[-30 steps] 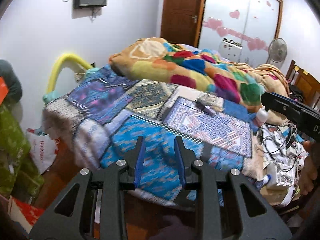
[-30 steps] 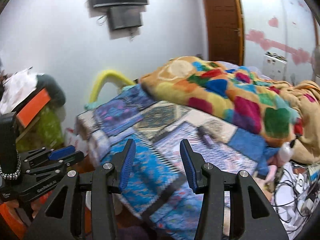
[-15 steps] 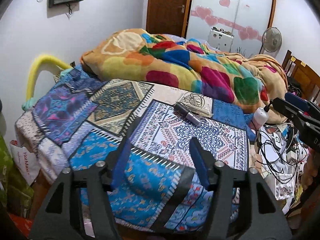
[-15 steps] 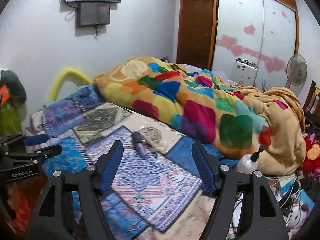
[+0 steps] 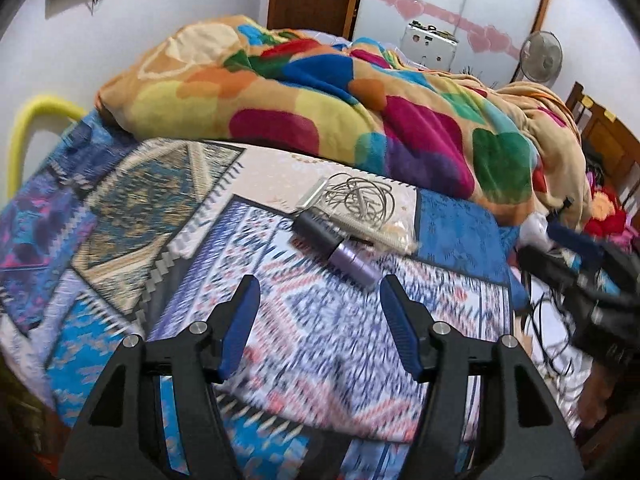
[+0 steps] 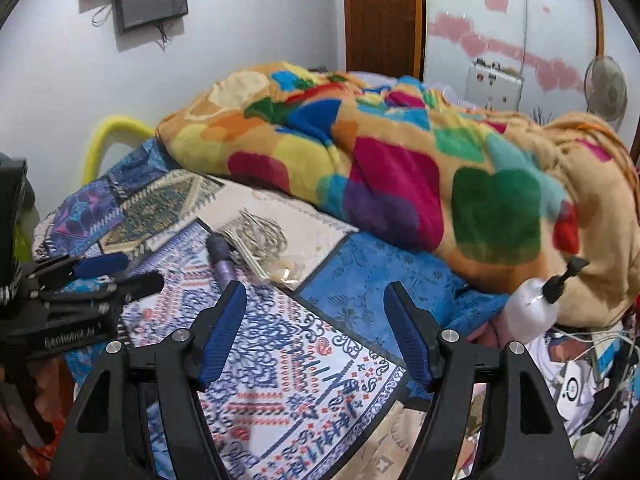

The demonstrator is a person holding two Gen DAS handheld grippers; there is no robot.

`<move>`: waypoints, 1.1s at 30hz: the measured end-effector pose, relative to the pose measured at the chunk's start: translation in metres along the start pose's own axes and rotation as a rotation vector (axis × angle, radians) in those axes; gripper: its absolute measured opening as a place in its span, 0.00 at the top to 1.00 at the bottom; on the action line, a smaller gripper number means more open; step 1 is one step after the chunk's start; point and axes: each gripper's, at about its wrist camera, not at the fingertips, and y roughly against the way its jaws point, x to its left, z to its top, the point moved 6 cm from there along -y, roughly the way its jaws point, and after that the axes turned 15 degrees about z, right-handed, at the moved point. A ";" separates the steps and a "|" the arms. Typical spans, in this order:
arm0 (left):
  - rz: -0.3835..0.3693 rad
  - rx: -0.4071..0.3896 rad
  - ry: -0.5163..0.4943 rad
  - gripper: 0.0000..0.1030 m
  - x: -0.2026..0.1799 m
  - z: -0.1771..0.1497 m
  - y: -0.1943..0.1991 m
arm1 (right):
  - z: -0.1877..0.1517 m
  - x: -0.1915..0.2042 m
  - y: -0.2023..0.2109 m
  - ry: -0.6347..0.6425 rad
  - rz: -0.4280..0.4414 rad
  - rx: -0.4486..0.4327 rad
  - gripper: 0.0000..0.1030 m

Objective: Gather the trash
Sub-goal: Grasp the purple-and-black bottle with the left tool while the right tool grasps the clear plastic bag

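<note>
Left wrist view: I am steering the wide-open, empty left gripper (image 5: 320, 316) toward the purple tube (image 5: 334, 249) and packaged wire (image 5: 360, 206) lying on the bedspread (image 5: 320, 344), needing further reach; right gripper (image 6: 316, 332) hovering equally agape.

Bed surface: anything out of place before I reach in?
Yes. A clear packet of coiled wire and a dark-and-purple cylinder lie loose on the patterned bedspread, touching each other, beside the bunched-up blanket.

White lettering on the left gripper (image 6: 120, 276) body, blurred in the right wrist view, seems to read "GenRobot.AI".
</note>
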 end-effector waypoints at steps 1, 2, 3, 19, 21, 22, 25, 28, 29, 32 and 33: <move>-0.002 0.009 0.011 0.40 -0.001 0.003 -0.008 | -0.001 -0.003 -0.005 -0.005 -0.002 0.010 0.34; -0.001 0.018 0.021 0.40 -0.003 0.006 -0.018 | -0.002 -0.008 -0.011 -0.011 0.000 0.024 0.34; -0.004 0.024 0.028 0.40 -0.003 0.007 -0.023 | -0.003 -0.010 -0.016 -0.015 0.004 0.033 0.34; 0.084 0.009 0.045 0.43 -0.014 0.021 -0.084 | -0.001 -0.027 -0.105 -0.144 0.121 0.143 0.45; 0.033 0.032 0.060 0.55 -0.014 0.018 -0.087 | -0.001 -0.020 -0.105 -0.113 0.126 0.145 0.49; 0.031 0.029 0.061 0.55 -0.013 0.017 -0.086 | -0.001 -0.016 -0.105 -0.106 0.144 0.151 0.56; 0.025 0.026 0.041 0.56 -0.012 0.014 -0.084 | -0.003 -0.008 -0.107 -0.078 0.170 0.163 0.65; 0.019 0.028 0.020 0.56 -0.009 0.006 -0.076 | -0.006 0.000 -0.109 -0.065 0.223 0.186 0.83; 0.020 0.027 0.012 0.56 -0.007 0.003 -0.074 | -0.007 0.001 -0.109 -0.059 0.224 0.189 0.83; 0.025 0.030 -0.015 0.56 -0.002 -0.008 -0.065 | -0.010 0.006 -0.104 -0.033 0.201 0.181 0.88; 0.022 0.034 -0.020 0.56 0.001 -0.012 -0.062 | -0.011 0.007 -0.100 -0.034 0.200 0.175 0.88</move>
